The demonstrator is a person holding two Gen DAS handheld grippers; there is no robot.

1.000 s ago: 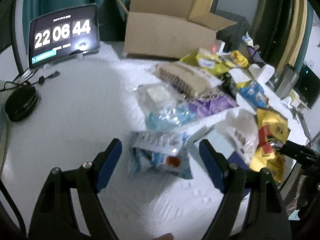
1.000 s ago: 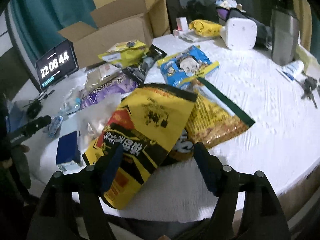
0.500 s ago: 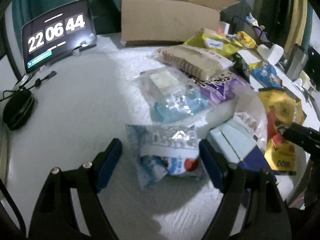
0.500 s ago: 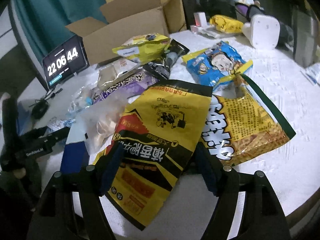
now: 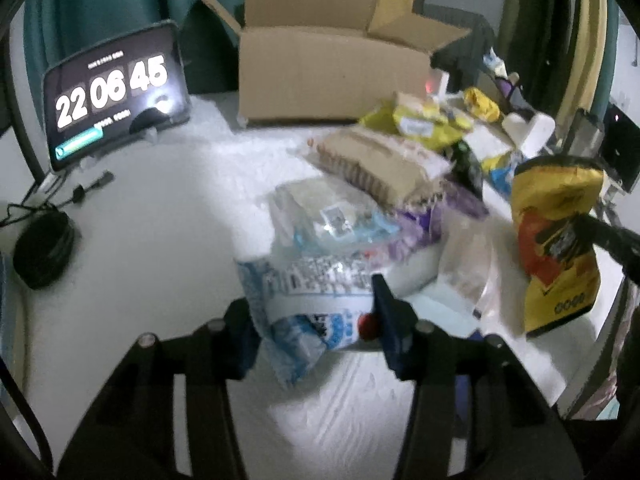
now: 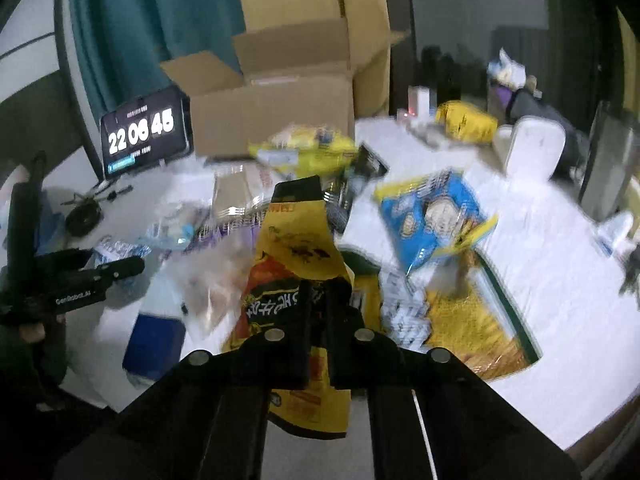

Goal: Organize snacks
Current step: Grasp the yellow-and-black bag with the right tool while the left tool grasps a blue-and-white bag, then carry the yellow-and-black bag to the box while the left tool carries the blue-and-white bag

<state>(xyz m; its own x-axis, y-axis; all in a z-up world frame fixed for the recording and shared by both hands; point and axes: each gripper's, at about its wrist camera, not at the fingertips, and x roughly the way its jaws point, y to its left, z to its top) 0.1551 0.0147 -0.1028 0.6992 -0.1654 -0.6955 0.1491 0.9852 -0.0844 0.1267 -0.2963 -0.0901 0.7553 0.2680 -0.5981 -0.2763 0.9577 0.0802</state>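
My left gripper (image 5: 316, 320) is shut on a blue-and-white snack bag (image 5: 312, 300) at the near end of the snack pile. My right gripper (image 6: 320, 304) is shut on a yellow, red and black snack bag (image 6: 298, 252) and holds it upright above the table; this bag also shows at the right of the left wrist view (image 5: 556, 240). An open cardboard box (image 5: 332, 68) stands at the back of the table, also in the right wrist view (image 6: 276, 104). The left gripper shows at the left of the right wrist view (image 6: 120, 266).
Several snack bags lie between the box and me: a biscuit pack (image 5: 380, 160), a clear bag (image 5: 332, 216), a blue bag (image 6: 432, 212), an orange-yellow bag (image 6: 476, 328). A clock tablet (image 5: 116, 92), a black coiled cable (image 5: 44, 248) and a white appliance (image 6: 532, 148) stand around.
Both grippers have closed from open: the left on the blue-and-white bag, the right on the yellow-black bag, which is lifted upright off the table.
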